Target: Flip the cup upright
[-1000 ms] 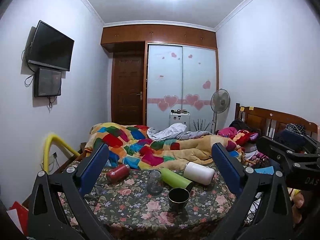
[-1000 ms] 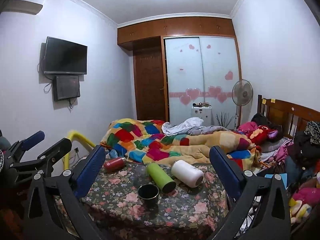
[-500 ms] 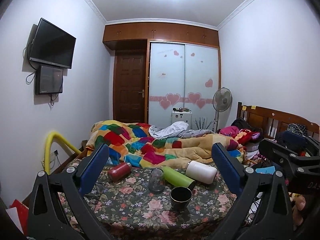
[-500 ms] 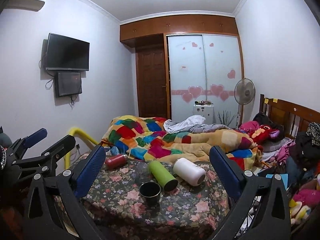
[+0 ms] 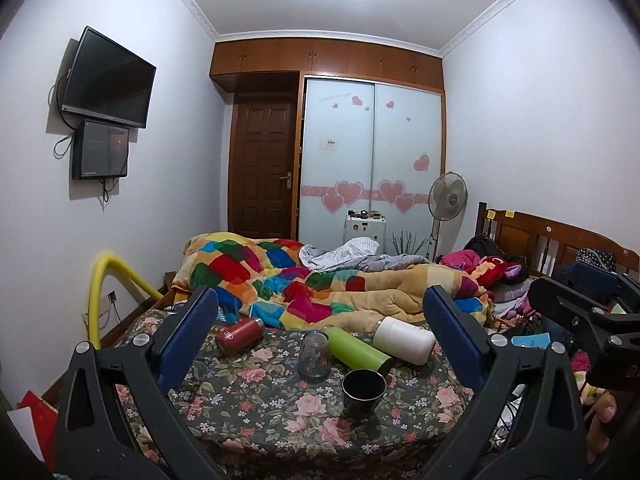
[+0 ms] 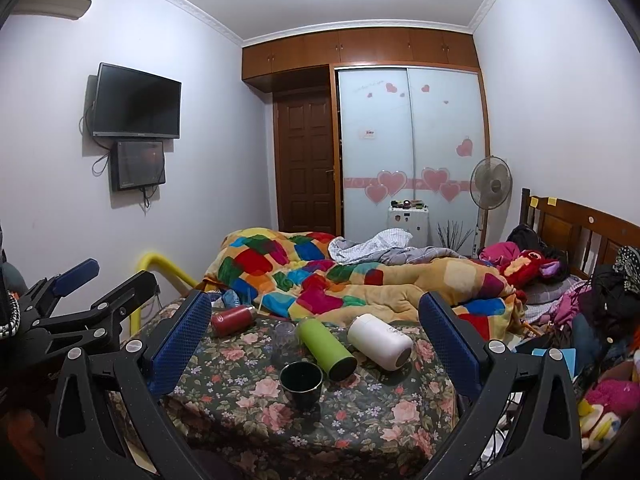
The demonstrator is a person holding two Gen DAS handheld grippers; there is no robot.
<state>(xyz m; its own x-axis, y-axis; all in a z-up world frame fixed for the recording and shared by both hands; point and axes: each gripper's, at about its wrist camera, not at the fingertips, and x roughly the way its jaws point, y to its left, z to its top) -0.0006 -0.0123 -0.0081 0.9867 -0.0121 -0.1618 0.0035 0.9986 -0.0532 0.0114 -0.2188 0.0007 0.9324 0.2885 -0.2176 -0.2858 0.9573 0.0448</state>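
On a floral-cloth table (image 5: 256, 404) (image 6: 376, 412) lie a red bottle (image 5: 239, 330) (image 6: 232, 321), a green bottle (image 5: 358, 350) (image 6: 326, 349) and a white bottle (image 5: 404, 340) (image 6: 379, 341), all on their sides. A clear glass (image 5: 315, 356) (image 6: 285, 342) stands mouth-down. A dark cup (image 5: 363, 392) (image 6: 301, 385) stands upright at the front. My left gripper (image 5: 320, 340) is open and empty, held back from the table. My right gripper (image 6: 314, 338) is open and empty too. Each gripper shows at the edge of the other's view.
A bed with a patchwork quilt (image 5: 304, 280) lies just behind the table. A yellow pipe (image 5: 105, 280) rises at the left. Clutter and a wooden headboard (image 5: 560, 240) fill the right side. A fan (image 5: 447, 196) stands by the wardrobe.
Both grippers have tilted slightly upward, so the table sits lower in both views. The objects on the table have not moved.
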